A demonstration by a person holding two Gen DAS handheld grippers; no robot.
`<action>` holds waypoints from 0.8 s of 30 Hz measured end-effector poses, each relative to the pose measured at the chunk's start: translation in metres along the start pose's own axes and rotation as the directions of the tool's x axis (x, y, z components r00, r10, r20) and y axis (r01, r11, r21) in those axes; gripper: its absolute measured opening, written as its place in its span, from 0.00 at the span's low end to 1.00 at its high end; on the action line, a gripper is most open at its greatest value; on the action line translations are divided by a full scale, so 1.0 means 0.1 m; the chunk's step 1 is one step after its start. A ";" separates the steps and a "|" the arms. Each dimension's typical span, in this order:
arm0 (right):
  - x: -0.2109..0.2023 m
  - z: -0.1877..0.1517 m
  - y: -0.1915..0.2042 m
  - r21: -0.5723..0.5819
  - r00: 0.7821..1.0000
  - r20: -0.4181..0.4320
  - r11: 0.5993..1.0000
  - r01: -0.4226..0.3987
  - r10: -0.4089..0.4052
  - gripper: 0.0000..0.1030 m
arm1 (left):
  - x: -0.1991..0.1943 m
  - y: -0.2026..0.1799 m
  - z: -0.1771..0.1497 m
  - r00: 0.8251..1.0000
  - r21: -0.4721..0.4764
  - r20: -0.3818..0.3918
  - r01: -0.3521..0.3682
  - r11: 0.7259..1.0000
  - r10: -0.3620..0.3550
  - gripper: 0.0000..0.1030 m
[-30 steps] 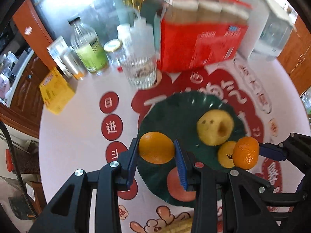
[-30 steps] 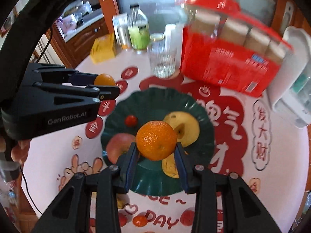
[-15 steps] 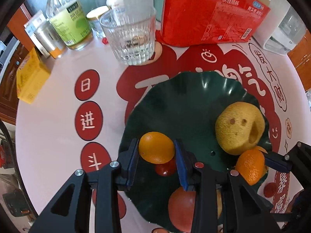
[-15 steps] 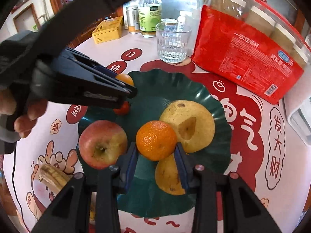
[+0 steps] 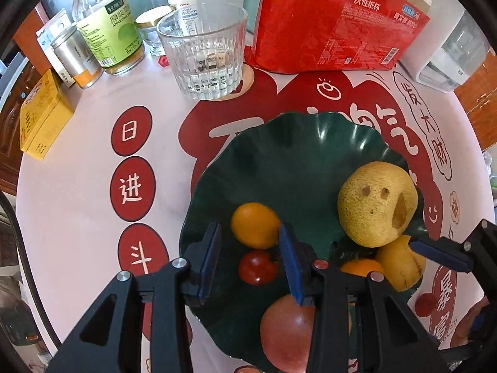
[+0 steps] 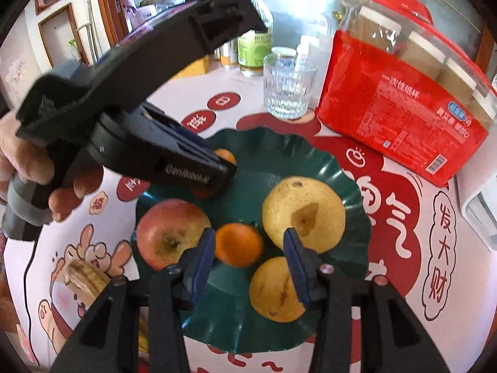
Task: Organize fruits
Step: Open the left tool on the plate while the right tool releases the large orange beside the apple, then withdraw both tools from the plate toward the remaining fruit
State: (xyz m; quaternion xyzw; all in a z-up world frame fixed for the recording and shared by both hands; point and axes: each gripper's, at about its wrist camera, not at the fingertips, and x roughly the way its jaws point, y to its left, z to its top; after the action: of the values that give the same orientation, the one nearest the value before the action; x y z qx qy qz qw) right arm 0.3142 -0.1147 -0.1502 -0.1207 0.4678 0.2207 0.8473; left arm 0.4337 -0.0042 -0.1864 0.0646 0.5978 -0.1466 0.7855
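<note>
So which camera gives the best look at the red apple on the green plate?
The right wrist view. There the red apple shows nearly whole on the green plate, stem end up, left of the right gripper. In the left wrist view the apple sits at the bottom edge, partly behind the left gripper.

We are in a home dining area. Beyond our tongs, a round table carries a festive red-and-pink cover, a ribbed drinking glass, a vinegar bottle, jars and a red pack of paper cups. Further off to the left, past the table, we see wooden cabinets and a doorway.
</note>
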 end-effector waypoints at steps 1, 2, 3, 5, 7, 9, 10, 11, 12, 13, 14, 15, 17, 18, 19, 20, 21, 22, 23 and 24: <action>-0.02 0.01 0.00 0.003 1.000 0.005 1.000 0.002 -0.002 0.46 | -0.02 0.00 0.00 1.000 -0.001 0.002 0.000 1.000 0.000 0.37; -0.04 0.02 0.00 0.005 1.000 0.009 1.000 0.002 -0.002 0.46 | -0.06 0.00 -0.01 1.000 -0.002 0.006 -0.001 1.000 0.001 0.37; -0.05 0.02 0.00 0.009 1.000 0.011 1.000 0.003 -0.003 0.46 | -0.09 0.00 -0.02 1.000 -0.002 0.011 -0.002 1.000 0.003 0.37; -0.07 0.02 0.00 0.015 1.000 0.013 1.000 0.003 -0.003 0.46 | -0.17 0.00 -0.05 1.000 0.003 0.021 0.001 1.000 -0.001 0.37; -0.10 0.01 0.00 0.019 1.000 0.012 1.000 0.008 -0.008 0.46 | -0.26 -0.01 -0.09 1.000 0.009 0.031 0.000 1.000 -0.001 0.37; -0.12 -0.02 0.01 0.025 1.000 0.006 1.000 0.015 -0.015 0.46 | -0.36 -0.01 -0.14 0.999 0.015 0.042 0.000 1.000 -0.001 0.37; -0.14 -0.03 0.01 0.029 1.000 0.004 0.999 0.016 -0.016 0.46 | -0.40 -0.02 -0.17 0.999 0.015 0.046 0.000 1.000 -0.001 0.37; -0.15 -0.04 0.01 0.036 1.000 0.003 0.999 0.017 -0.017 0.46 | -0.43 -0.01 -0.19 0.999 0.015 0.049 0.004 1.000 -0.004 0.37; -0.17 -0.05 0.00 0.045 1.000 0.000 0.999 0.018 -0.018 0.46 | -0.47 -0.01 -0.22 0.999 0.015 0.052 0.006 1.000 -0.006 0.37; -0.19 -0.07 -0.01 0.055 1.000 -0.003 0.998 0.018 -0.018 0.46 | -0.51 -0.01 -0.25 0.998 0.015 0.055 0.006 1.000 -0.007 0.37; -0.21 -0.08 -0.02 0.068 1.000 -0.007 0.997 0.020 -0.019 0.46 | -0.55 -0.01 -0.28 0.998 0.015 0.058 0.008 1.000 -0.008 0.37; -0.23 -0.10 -0.04 0.078 1.000 -0.010 0.997 0.022 -0.022 0.46 | -0.59 -0.01 -0.31 0.998 0.015 0.060 0.010 1.000 -0.011 0.37; -0.28 -0.12 -0.06 0.100 1.000 -0.015 0.995 0.026 -0.025 0.46 | -0.68 -0.02 -0.38 0.998 0.017 0.065 0.009 1.000 -0.011 0.37; -0.30 -0.13 -0.07 0.114 0.999 -0.019 0.993 0.029 -0.027 0.46 | -0.72 -0.03 -0.42 0.998 0.017 0.069 0.010 1.000 -0.011 0.37; -0.33 -0.14 -0.08 0.126 0.999 -0.023 0.991 0.034 -0.031 0.46 | -0.76 -0.03 -0.44 0.997 0.018 0.072 0.011 1.000 -0.012 0.38; -0.36 -0.15 -0.10 0.140 0.999 -0.026 0.990 0.037 -0.034 0.46 | -0.81 -0.04 -0.48 0.997 0.018 0.077 0.012 1.000 -0.013 0.38; -0.40 -0.16 -0.11 0.155 0.999 -0.027 0.987 0.038 -0.034 0.46 | -0.85 -0.05 -0.50 0.997 0.018 0.082 0.012 1.000 -0.014 0.39; -0.44 -0.16 -0.12 0.170 0.999 -0.027 0.985 0.038 -0.033 0.46 | -0.91 -0.05 -0.52 0.996 0.019 0.089 0.014 1.000 -0.015 0.40; -0.47 -0.17 -0.14 0.183 0.999 -0.027 0.982 0.038 -0.034 0.46 | -0.98 -0.06 -0.55 0.995 0.020 0.097 0.015 1.000 -0.017 0.41; -0.52 -0.17 -0.15 0.196 0.999 -0.027 0.980 0.039 -0.034 0.46 | -1.04 -0.07 -0.58 0.994 0.022 0.105 0.014 1.000 -0.017 0.41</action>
State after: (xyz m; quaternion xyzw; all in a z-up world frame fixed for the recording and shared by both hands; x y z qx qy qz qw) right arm 0.2845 -0.1480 -0.1156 -0.0476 0.4947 0.1565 0.8535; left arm 0.3525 0.0211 -0.1024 0.0605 0.5546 -0.1622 0.8139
